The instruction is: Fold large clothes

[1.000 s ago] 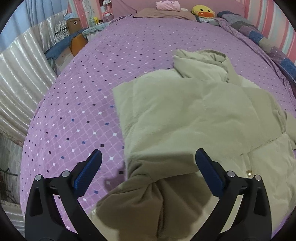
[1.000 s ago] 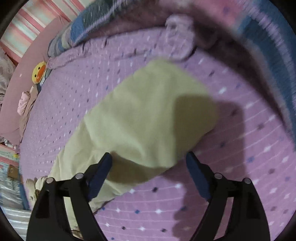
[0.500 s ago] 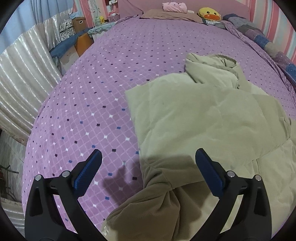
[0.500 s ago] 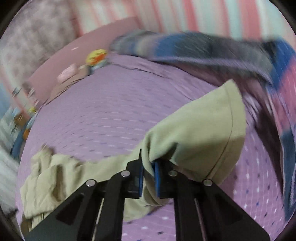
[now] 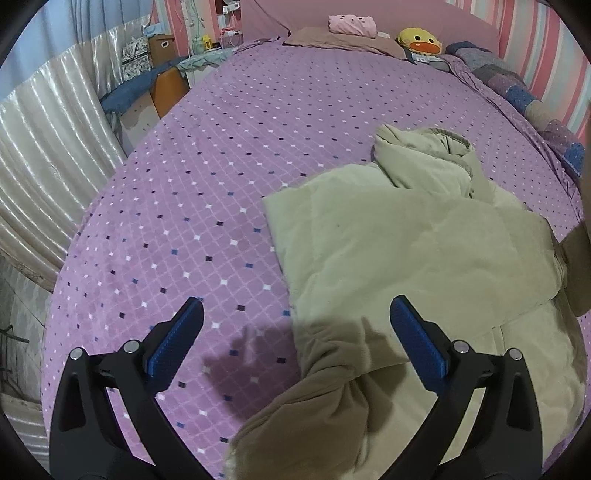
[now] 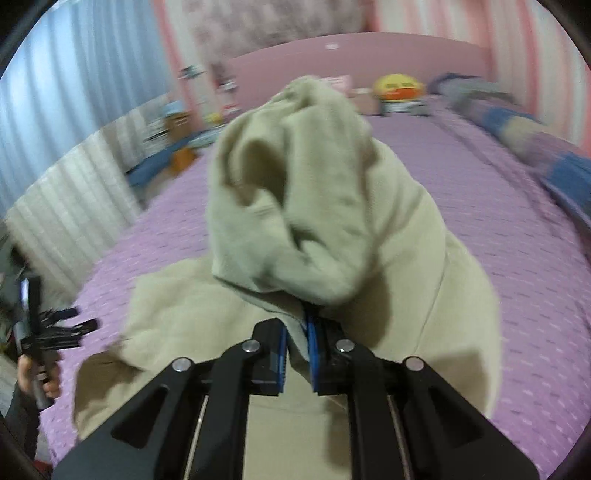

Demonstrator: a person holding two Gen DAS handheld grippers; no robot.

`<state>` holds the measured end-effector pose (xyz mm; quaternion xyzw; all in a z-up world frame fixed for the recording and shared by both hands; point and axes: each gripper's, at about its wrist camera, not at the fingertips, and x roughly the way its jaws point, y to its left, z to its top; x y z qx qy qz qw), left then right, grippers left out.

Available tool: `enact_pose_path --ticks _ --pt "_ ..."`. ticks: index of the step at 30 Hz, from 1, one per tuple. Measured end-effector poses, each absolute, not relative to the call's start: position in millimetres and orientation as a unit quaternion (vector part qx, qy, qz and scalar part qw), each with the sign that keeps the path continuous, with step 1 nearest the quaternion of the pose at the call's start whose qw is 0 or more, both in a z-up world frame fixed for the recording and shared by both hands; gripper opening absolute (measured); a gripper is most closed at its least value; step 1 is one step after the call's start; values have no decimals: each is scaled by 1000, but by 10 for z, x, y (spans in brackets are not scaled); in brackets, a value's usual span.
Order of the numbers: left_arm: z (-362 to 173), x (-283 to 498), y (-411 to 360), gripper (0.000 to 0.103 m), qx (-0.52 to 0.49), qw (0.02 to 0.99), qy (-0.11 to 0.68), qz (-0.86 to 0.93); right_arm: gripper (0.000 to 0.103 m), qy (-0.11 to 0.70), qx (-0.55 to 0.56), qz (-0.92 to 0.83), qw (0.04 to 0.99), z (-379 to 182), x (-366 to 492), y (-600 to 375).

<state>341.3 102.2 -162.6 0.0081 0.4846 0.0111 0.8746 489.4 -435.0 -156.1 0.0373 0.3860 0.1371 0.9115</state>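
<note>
A large beige hooded jacket (image 5: pixel 410 258) lies on the purple patterned bedspread (image 5: pixel 221 184), its left sleeve folded across the body and its hood toward the headboard. My left gripper (image 5: pixel 295 339) is open and empty, hovering over the jacket's lower left edge and bunched sleeve (image 5: pixel 332 391). My right gripper (image 6: pixel 297 354) is shut on the jacket's right sleeve (image 6: pixel 295 192), which is lifted and flops over in front of the camera, above the jacket body (image 6: pixel 192 306). The left gripper also shows in the right wrist view (image 6: pixel 79 325) at the far left.
Pillows, a pink folded item (image 5: pixel 352 24) and a yellow duck plush (image 5: pixel 419 40) sit by the headboard. A patchwork blanket (image 5: pixel 517 92) runs along the bed's right side. Boxes and a blue-covered stand (image 5: pixel 147 85) are beside the bed on the left, near the curtains.
My right gripper closed on the right sleeve, lifted it and swung it over toward the jacket body. The left gripper drifted left and back, staying open.
</note>
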Motion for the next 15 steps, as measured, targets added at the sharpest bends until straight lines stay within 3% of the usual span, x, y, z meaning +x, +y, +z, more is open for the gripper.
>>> enact_pose_path --ticks 7,11,14,15 --pt "-1791 3376 1142 100 9 865 502 18 12 522 -72 112 843 -2679 5145 -3528" --pt "-1893 3403 1139 100 25 859 512 20 15 528 -102 103 837 -2785 5108 -3453" --pt "-1917 3419 1125 100 27 855 517 19 29 537 -117 108 829 -2667 5017 -3459" --pt "-1907 3421 1110 100 24 855 517 17 45 535 -122 112 828 -2639 5015 -3399"
